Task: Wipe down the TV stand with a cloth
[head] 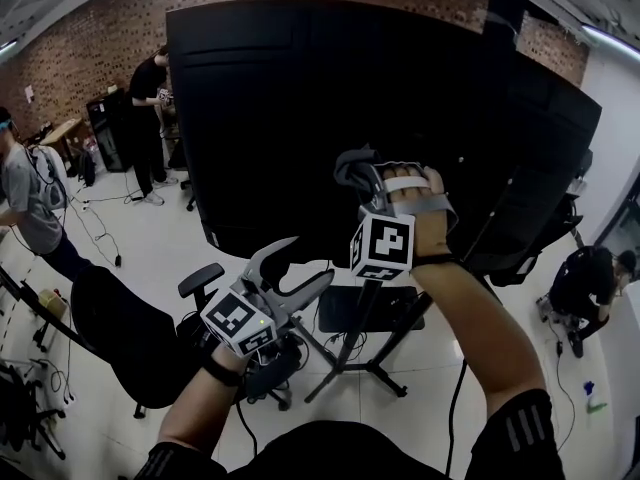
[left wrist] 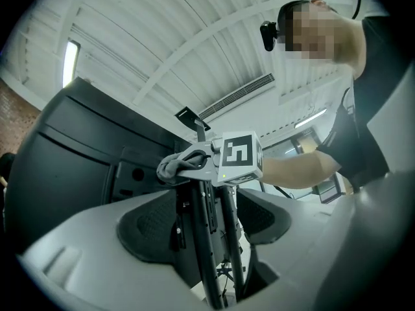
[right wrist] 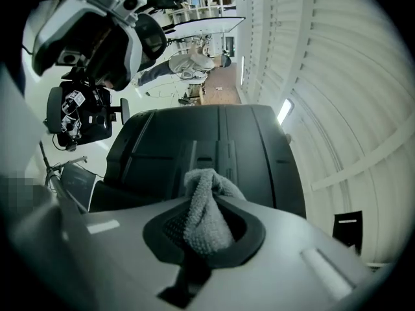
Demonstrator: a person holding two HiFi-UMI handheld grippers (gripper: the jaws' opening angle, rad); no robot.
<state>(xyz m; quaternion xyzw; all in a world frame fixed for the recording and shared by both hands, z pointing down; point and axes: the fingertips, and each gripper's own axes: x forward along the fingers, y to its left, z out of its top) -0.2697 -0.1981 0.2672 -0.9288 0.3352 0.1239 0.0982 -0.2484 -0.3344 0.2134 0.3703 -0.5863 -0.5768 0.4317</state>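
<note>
Cloth [right wrist: 206, 220] sits pinched in the right gripper [head: 355, 176] fingers, while the left gripper [head: 305, 260] fingers stand spread.

The left claw [head: 300, 266] and the right claw [head: 355, 173] are grey, each with a white cube [head: 382, 245] bearing black square markers. The sleeves [head: 520, 430] are dark and the wristbands [head: 222, 371] black.

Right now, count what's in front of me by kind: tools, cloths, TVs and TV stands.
Tools: 2 (left tool, right tool)
Cloth: 1
TV: 1
TV stand: 1
Total: 5
</note>
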